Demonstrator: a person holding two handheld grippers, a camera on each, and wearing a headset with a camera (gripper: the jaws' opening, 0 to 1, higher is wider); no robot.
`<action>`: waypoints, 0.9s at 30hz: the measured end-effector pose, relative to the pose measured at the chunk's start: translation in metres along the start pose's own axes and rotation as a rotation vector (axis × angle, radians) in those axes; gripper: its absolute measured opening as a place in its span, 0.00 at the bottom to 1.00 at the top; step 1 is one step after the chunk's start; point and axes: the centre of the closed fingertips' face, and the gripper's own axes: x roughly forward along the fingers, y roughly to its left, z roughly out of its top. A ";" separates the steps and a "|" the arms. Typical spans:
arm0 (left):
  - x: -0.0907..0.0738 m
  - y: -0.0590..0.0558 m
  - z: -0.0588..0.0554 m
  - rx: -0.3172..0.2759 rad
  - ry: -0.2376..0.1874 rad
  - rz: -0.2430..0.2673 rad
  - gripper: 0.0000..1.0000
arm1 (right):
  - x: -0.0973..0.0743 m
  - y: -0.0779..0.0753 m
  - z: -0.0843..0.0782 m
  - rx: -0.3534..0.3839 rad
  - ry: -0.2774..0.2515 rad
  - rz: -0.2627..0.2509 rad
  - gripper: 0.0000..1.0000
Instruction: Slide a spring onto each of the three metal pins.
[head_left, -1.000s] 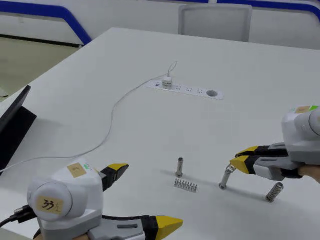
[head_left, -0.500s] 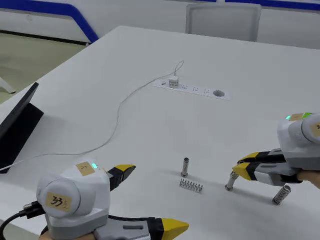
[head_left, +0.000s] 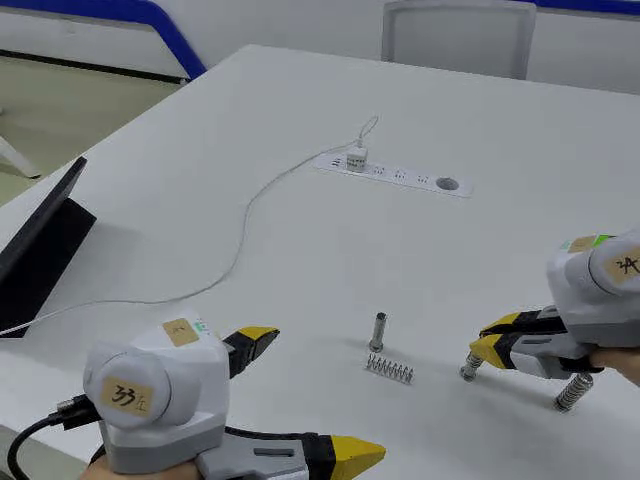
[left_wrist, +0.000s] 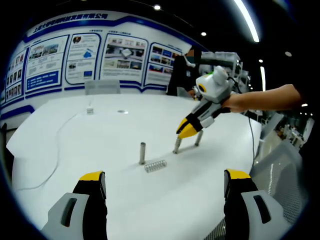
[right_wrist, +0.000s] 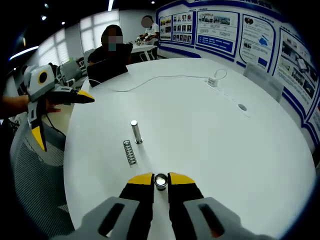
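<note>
- Since a second ago the right gripper (head_left: 485, 340) has sunk nearer the table (head_left: 300, 200), so less of the held pin (head_left: 469, 366) shows below its tips.
- Its jaws are pinched almost together on that pin's round top.
- Coils seem to wrap the held pin, though it is too small to be sure. Just to its right stands the finished pin (head_left: 572, 392), spring on.
- Further left, the bare pin (head_left: 378, 330) stands upright, with the loose spring (head_left: 389, 369) lying flat just beside its foot.
- Near the person, the left gripper (head_left: 317, 396) hovers with jaws spread wide, carrying nothing.
- It looks as if the second pin is being set down. The next move calls for letting go, then lifting the loose spring and threading it over the bare pin.
</note>
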 end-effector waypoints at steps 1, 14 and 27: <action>0.000 0.000 0.000 0.000 0.000 0.000 1.00 | 0.001 0.000 0.000 0.000 0.003 0.002 0.11; 0.000 0.001 -0.001 -0.009 0.004 0.006 1.00 | 0.010 0.001 -0.011 -0.019 0.046 0.011 0.11; 0.001 0.001 -0.002 -0.036 0.001 0.003 1.00 | 0.016 -0.001 -0.014 -0.001 0.055 0.017 0.11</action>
